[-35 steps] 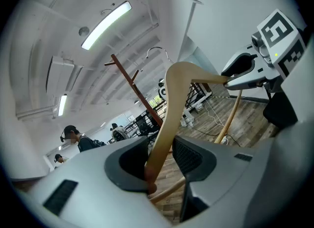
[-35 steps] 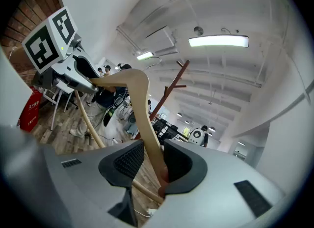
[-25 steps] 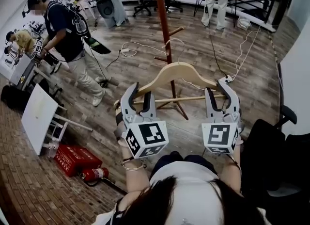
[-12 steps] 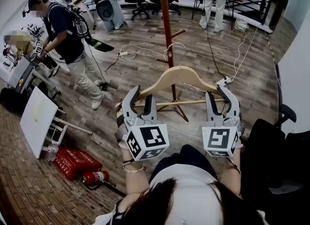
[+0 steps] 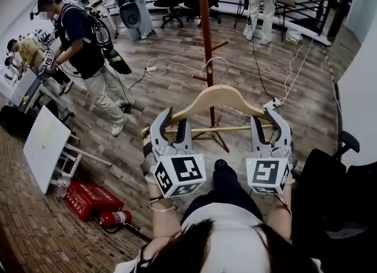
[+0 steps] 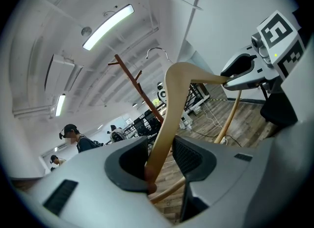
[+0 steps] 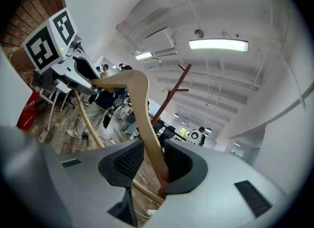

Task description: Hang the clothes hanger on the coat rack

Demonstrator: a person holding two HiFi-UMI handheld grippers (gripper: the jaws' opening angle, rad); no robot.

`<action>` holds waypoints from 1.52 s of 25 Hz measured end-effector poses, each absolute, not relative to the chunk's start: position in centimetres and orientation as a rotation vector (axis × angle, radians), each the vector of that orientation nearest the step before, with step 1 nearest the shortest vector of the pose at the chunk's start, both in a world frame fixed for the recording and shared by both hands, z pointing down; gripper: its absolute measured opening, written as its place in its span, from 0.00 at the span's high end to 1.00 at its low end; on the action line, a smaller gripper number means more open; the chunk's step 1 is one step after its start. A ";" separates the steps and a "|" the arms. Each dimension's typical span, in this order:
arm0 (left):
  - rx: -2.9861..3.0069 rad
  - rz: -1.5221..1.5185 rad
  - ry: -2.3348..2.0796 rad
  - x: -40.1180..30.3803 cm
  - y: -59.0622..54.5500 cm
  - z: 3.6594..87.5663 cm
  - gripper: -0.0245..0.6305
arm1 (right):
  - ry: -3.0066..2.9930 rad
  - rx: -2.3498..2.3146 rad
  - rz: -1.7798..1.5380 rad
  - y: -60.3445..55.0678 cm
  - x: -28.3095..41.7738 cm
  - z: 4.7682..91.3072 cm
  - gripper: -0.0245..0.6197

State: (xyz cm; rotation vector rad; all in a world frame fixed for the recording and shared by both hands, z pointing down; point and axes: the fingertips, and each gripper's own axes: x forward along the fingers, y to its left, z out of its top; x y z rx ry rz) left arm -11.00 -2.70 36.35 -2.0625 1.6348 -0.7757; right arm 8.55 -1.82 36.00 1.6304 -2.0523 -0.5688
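You are holding the clothes hanger (image 5: 217,92) up in the air between both hands. The left tongs (image 5: 174,119) are clamping its left end and the right tongs (image 5: 266,116) are clamping its right end. It is hanging level in front of the coat rack (image 5: 206,30), apart from it and on none of its pegs.

Compared with a second ago, the grip is looking the same at both ends. In the head view the rack's pole is now standing a little further right, the hanger and both tongs are sitting slightly lower, and your dark leg (image 5: 222,175) is reaching further forward between the two marker cubes. The person in a dark shirt (image 5: 82,36) is standing slightly higher in that view.

Only the head view is showing the wooden floor (image 5: 294,98), the cables (image 5: 171,63) on it, the red box (image 5: 88,195) and the fire extinguisher (image 5: 115,217). The two gripper views are looking upward instead. They are showing the wooden arm filling the gap between each pair of pads, the wire hook (image 6: 157,51) rising against the ceiling beside the rack's pegs, and the ceiling lights (image 6: 108,26). Each is also catching the opposite tongs at the hanger's far end.
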 end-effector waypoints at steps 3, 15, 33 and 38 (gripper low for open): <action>-2.060 -0.769 1.637 -11.2 -3.2 36.2 0.72 | -2.052 1.629 -0.579 -2.4 8.3 35.8 0.74; -2.036 -0.774 1.646 -11.8 -6.5 35.7 0.72 | -2.067 1.625 -0.578 -5.9 7.8 35.6 0.74; -1.998 -0.786 1.645 -11.4 -13.0 34.2 0.72 | -2.100 1.622 -0.597 -12.9 8.2 34.5 0.74; -1.989 -0.785 1.634 -11.3 -14.5 33.8 0.72 | -2.104 1.629 -0.599 -14.3 8.2 34.2 0.74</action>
